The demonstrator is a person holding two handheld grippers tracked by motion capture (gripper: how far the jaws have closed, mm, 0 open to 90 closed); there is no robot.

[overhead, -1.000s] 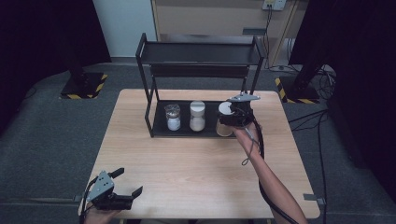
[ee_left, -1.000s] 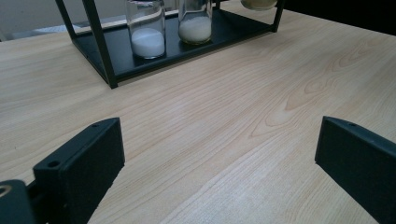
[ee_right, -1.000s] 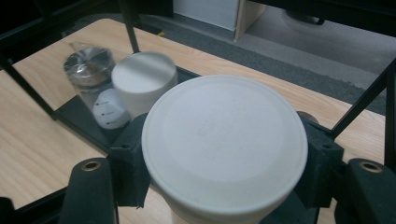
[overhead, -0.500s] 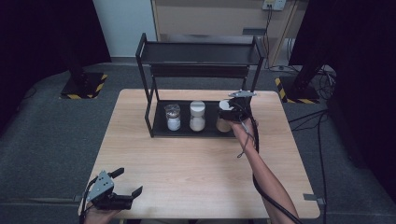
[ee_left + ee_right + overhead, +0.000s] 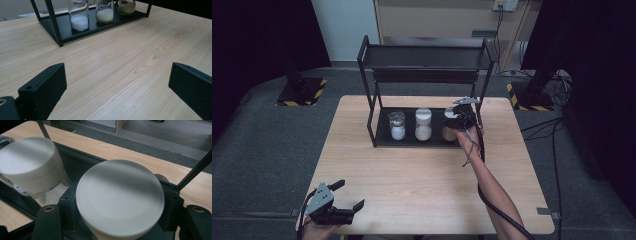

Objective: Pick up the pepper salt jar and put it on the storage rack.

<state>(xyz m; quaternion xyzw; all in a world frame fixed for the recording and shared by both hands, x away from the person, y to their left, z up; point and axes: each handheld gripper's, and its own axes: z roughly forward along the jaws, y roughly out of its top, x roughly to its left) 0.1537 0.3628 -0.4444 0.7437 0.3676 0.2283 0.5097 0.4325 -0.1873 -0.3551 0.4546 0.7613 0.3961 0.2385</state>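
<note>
A black two-tier rack stands at the far side of the wooden table. Three jars are on its lower shelf: a clear one with white powder, a white-lidded one with white grains, and a white-lidded one with tan contents. My right gripper is shut on the tan jar's lid, a black jaw on each side. My left gripper rests at the table's near left corner, open, with nothing between its jaws.
The rack's upper shelf hangs over the jars, and a thin black post stands just right of the held jar. The middle jar's lid is close on its left. The right gripper's cable trails along the forearm.
My right gripper has shifted slightly left and down with the tan jar, deeper into the rack's lower shelf. The left gripper has stayed in place.
</note>
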